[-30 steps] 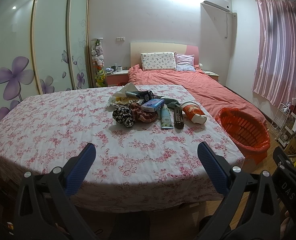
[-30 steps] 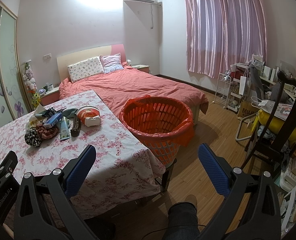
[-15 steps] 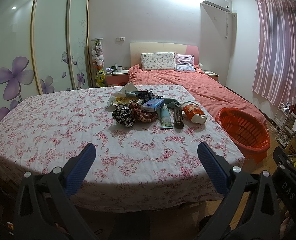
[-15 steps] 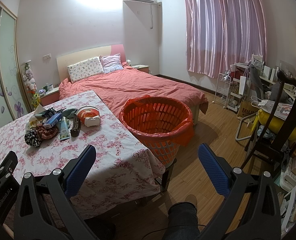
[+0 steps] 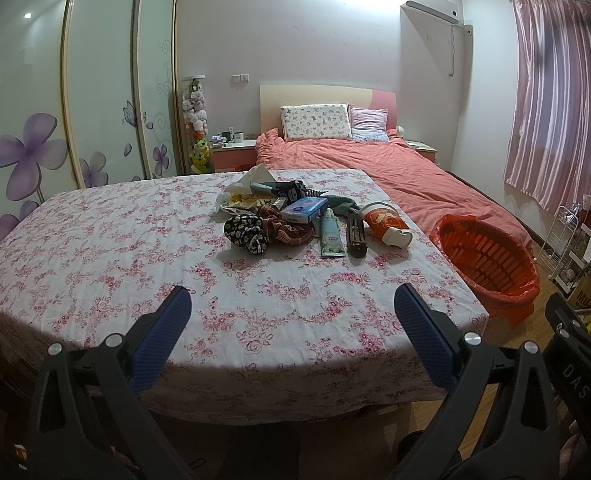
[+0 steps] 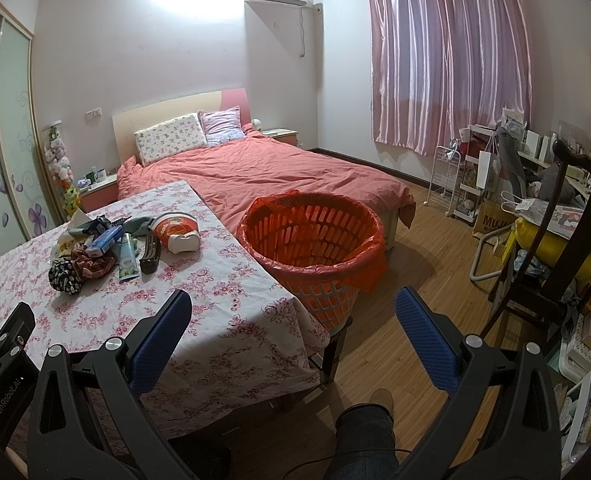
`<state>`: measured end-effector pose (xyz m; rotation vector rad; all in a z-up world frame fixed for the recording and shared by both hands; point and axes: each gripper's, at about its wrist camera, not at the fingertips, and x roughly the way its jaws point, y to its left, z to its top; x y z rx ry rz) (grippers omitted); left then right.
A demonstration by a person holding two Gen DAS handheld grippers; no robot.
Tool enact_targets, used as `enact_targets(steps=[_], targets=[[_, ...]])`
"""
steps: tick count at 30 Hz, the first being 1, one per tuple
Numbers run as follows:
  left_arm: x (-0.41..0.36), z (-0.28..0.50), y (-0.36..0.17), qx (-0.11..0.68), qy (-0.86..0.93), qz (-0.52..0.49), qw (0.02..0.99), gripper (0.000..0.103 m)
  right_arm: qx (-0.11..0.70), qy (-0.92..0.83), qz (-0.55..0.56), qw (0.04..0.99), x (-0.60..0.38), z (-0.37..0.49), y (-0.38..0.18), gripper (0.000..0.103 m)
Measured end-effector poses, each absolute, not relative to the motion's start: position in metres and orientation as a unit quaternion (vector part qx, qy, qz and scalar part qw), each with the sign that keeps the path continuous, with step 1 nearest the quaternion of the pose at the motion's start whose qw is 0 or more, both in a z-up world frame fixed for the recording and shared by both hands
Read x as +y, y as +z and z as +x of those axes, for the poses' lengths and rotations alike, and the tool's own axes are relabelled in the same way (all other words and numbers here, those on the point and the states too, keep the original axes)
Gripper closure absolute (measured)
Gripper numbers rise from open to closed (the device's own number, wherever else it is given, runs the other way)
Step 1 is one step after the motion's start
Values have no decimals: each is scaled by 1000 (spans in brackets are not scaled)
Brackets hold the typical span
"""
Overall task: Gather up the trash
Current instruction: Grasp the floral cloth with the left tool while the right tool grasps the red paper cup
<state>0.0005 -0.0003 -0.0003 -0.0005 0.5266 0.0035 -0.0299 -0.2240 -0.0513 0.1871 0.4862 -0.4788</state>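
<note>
Here the flower-print tabletop point(image 5: 135, 248) carries a pile of trash point(image 5: 295, 216) well ahead of both tools, with a red instant-noodle cup point(image 5: 385, 222) lying on its side at the pile's right end. Just beside the tabletop's right edge stands the orange basket point(image 6: 315, 240) lined with a red bag. The left tool point(image 5: 293, 320) and right tool point(image 6: 294, 322) both gape wide, holding nothing.

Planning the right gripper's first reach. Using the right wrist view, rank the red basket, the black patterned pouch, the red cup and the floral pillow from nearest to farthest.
From the right gripper:
1. Red basket, just ahead, beside the table.
2. Black patterned pouch, left, on the table.
3. Red cup, farther back on the table.
4. Floral pillow, at the bed's head.
</note>
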Motion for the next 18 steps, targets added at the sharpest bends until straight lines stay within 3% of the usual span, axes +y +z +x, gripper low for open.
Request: enact_targets(steps=[18], targets=[[54, 88, -38, 307, 52, -22, 950, 4, 303, -138, 96, 938, -224, 49, -81, 2]])
